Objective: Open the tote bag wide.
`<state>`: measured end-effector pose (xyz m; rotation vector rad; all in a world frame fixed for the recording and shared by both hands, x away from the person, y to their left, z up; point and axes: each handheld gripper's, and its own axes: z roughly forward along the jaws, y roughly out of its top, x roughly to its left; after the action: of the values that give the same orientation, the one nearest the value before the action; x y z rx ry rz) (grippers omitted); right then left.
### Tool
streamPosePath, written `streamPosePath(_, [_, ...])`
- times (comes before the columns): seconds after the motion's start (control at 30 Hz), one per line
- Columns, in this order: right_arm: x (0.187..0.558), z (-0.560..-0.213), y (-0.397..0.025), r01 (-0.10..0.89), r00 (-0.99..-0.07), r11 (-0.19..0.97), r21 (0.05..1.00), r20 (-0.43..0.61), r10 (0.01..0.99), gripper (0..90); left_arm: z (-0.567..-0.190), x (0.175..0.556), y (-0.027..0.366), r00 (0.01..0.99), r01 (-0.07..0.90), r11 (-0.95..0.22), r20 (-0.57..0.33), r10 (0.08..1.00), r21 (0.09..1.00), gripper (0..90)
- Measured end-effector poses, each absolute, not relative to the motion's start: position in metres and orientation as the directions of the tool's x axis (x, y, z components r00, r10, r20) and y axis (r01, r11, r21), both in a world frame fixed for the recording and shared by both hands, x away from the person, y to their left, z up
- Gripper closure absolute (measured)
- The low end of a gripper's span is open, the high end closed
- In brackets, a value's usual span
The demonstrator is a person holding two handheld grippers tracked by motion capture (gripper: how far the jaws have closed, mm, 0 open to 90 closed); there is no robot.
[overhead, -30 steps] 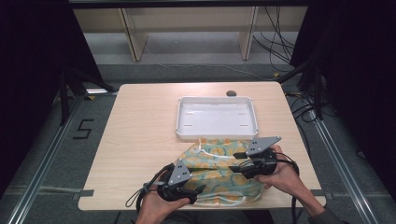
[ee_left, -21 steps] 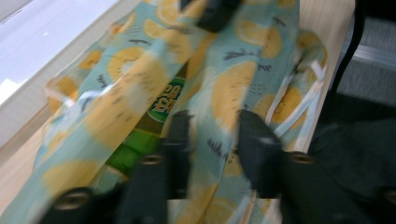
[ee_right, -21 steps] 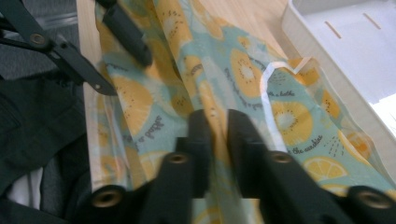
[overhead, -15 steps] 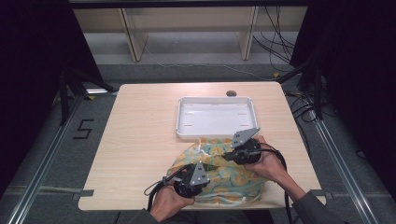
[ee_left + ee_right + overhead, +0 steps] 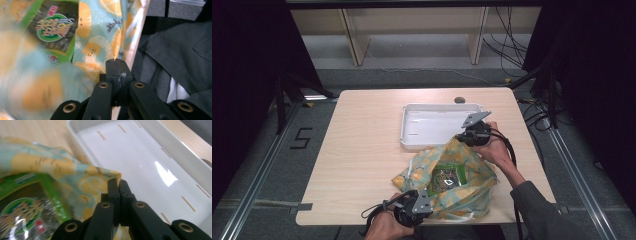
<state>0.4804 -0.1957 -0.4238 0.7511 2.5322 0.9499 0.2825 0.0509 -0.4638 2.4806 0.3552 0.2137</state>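
A fruit-print cloth bag (image 5: 472, 172) lies at the table's front right, its mouth held apart. Inside it shows a green snack packet (image 5: 447, 177). My left gripper (image 5: 424, 200) is shut on the bag's near edge at the table front. In the left gripper view its jaws (image 5: 116, 65) pinch the printed bag cloth (image 5: 100, 30), with the packet (image 5: 53, 26) beyond. My right gripper (image 5: 464, 136) is shut on the bag's far edge beside the white tray (image 5: 412, 120). In the right gripper view the jaws (image 5: 117, 183) clamp the bag's lemon-print rim (image 5: 95, 181) over the tray (image 5: 140, 152); the packet (image 5: 22, 212) sits low left.
The white tray stands at the table's back centre. A small dark round spot (image 5: 458, 99) marks the table behind it. The left part of the wooden table (image 5: 362, 150) is bare. Shelving legs and cables lie on the floor beyond.
The right gripper has lifted the bag's far edge up and back toward the tray. The left gripper moved right along the near edge. The bag's mouth now gapes and the packet shows.
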Motion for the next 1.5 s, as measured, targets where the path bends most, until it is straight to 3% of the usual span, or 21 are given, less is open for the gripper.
streamPosePath(0.27, [0.499, -0.435, -0.204, 0.405, -0.767, 0.604, 0.686, -0.103, 0.633, 90.0, -0.466, 0.277, 0.052, 0.956, 0.218, -0.772, 0.028, 0.291, 0.597, 89.0])
streamPosePath(0.3, [0.497, -0.434, -0.203, 0.409, -0.773, 0.586, 0.699, -0.076, 0.63, 87.6, -0.46, 0.28, 0.054, 0.948, 0.242, -0.744, 0.012, 0.318, 0.623, 77.6])
streamPosePath(0.5, [0.473, -0.415, -0.202, 0.379, -0.815, 0.565, 0.733, -0.025, 0.579, 68.7, -0.427, 0.293, 0.052, 0.9, 0.277, -0.615, 0.025, 0.435, 0.738, 52.6])
streamPosePath(0.53, [0.467, -0.411, -0.203, 0.38, -0.82, 0.557, 0.739, -0.01, 0.573, 66.2, -0.427, 0.293, 0.052, 0.9, 0.277, -0.615, 0.025, 0.435, 0.738, 51.2])
streamPosePath(0.57, [0.459, -0.407, -0.205, 0.372, -0.832, 0.556, 0.743, 0.002, 0.554, 64.0, -0.417, 0.298, 0.053, 0.881, 0.26, -0.626, 0.084, 0.465, 0.735, 50.2])
streamPosePath(0.73, [0.415, -0.398, -0.213, 0.336, -0.865, 0.563, 0.755, 0.011, 0.502, 58.8, -0.403, 0.319, 0.06, 0.833, 0.288, -0.603, 0.116, 0.541, 0.744, 46.2])
streamPosePath(0.9, [0.39, -0.403, -0.215, 0.31, -0.904, 0.58, 0.754, 0.045, 0.425, 56.5, -0.406, 0.345, 0.061, 0.801, 0.345, -0.602, 0.109, 0.588, 0.72, 41.4])
streamPosePath(1.03, [0.37, -0.417, -0.209, 0.294, -0.934, 0.624, 0.724, 0.079, 0.348, 55.0, -0.411, 0.374, 0.052, 0.804, 0.397, -0.598, 0.051, 0.593, 0.696, 40.1])
streamPosePath(1.17, [0.36, -0.43, -0.206, 0.294, -0.944, 0.664, 0.688, 0.1, 0.315, 54.8, -0.412, 0.393, 0.046, 0.812, 0.41, -0.611, 0.033, 0.582, 0.677, 45.0])
streamPosePath(1.27, [0.355, -0.448, -0.206, 0.317, -0.941, 0.723, 0.613, 0.109, 0.321, 56.3, -0.417, 0.41, 0.041, 0.841, 0.397, -0.661, 0.036, 0.54, 0.637, 69.3])
streamPosePath(1.33, [0.354, -0.455, -0.205, 0.284, -0.955, 0.762, 0.582, 0.097, 0.282, 71.5, -0.427, 0.425, 0.042, 0.835, 0.388, -0.688, 0.081, 0.544, 0.614, 81.8])
streamPosePath(1.37, [0.354, -0.455, -0.205, 0.284, -0.955, 0.762, 0.582, 0.097, 0.282, 71.5, -0.427, 0.425, 0.042, 0.835, 0.388, -0.688, 0.081, 0.544, 0.614, 85.0])
streamPosePath(1.47, [0.346, -0.464, -0.205, 0.244, -0.97, 0.828, 0.504, 0.134, 0.204, 89.3, -0.44, 0.444, 0.055, 0.788, 0.421, -0.674, 0.123, 0.603, 0.607, 88.9])
streamPosePath(1.5, [0.346, -0.464, -0.205, 0.244, -0.97, 0.828, 0.504, 0.134, 0.204, 89.3, -0.44, 0.444, 0.055, 0.788, 0.421, -0.674, 0.123, 0.603, 0.607, 89.0])
